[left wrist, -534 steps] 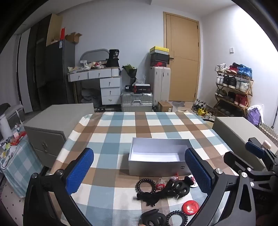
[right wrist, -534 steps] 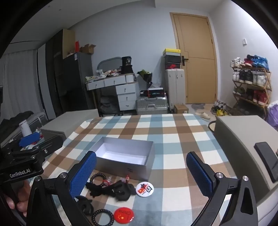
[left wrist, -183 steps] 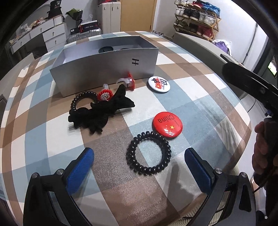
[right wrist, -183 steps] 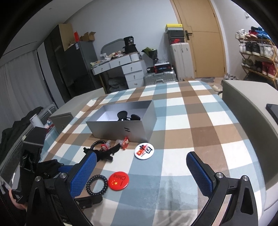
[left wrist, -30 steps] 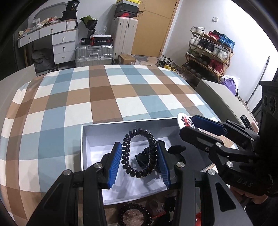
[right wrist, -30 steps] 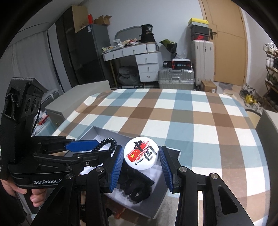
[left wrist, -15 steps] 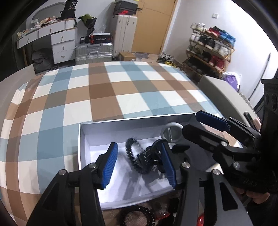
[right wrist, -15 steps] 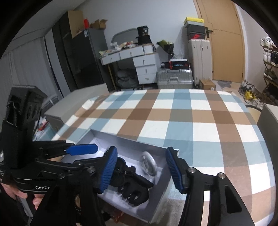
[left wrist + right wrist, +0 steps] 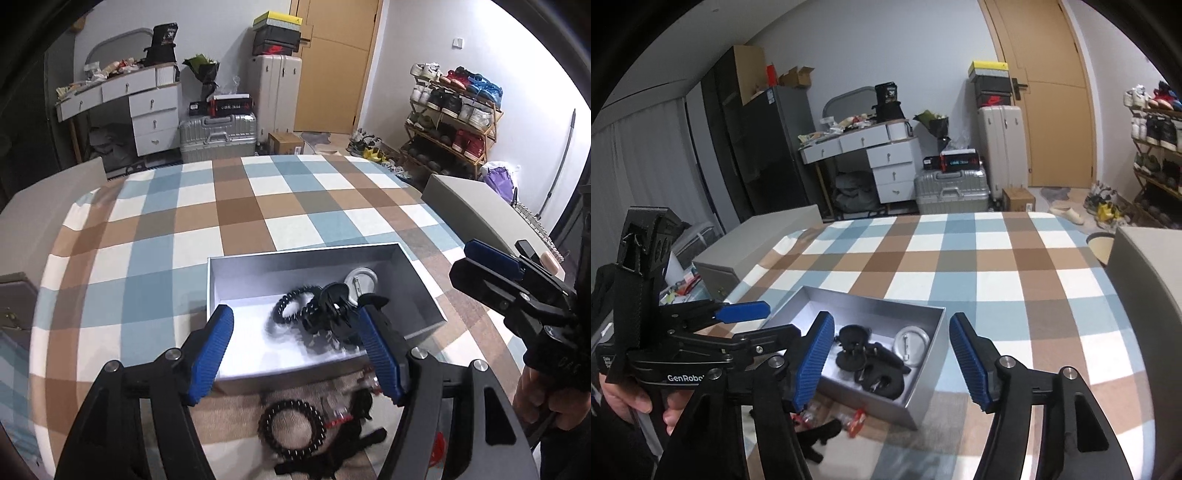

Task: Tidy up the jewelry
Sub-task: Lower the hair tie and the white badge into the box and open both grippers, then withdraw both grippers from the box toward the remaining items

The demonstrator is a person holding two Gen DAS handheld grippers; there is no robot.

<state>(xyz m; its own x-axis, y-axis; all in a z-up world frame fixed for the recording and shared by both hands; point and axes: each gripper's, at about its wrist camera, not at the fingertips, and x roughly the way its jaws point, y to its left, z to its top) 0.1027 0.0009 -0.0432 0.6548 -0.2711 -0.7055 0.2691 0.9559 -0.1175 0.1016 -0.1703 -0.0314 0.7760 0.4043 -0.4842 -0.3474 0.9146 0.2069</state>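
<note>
A grey open box point(image 9: 421, 291) stands on the checked tablecloth; it also shows in the right wrist view point(image 9: 923, 398). Inside lie a black spiral hair tie point(image 9: 290, 306), black hair clips point(image 9: 328, 314) and a round badge face down point(image 9: 360, 280), also seen in the right wrist view point(image 9: 910, 345). My left gripper point(image 9: 299, 350) is open and empty above the box's near wall. My right gripper point(image 9: 892, 358) is open and empty above the box. In front of the box lie a black bead bracelet point(image 9: 290, 428), black fabric hair pieces point(image 9: 332, 458) and small red items point(image 9: 855, 424).
Grey cabinets stand at the left point(image 9: 761, 243) and right point(image 9: 476, 214) of the table. A desk with drawers point(image 9: 147, 107), suitcases point(image 9: 218, 136), a door and a shoe rack point(image 9: 450, 125) are behind. The far half of the tablecloth point(image 9: 258, 199) holds nothing.
Both grippers opened: the spiral hair tie dropped from the left one and the badge from the right one into the box. Both grippers have pulled back and up from the box.
</note>
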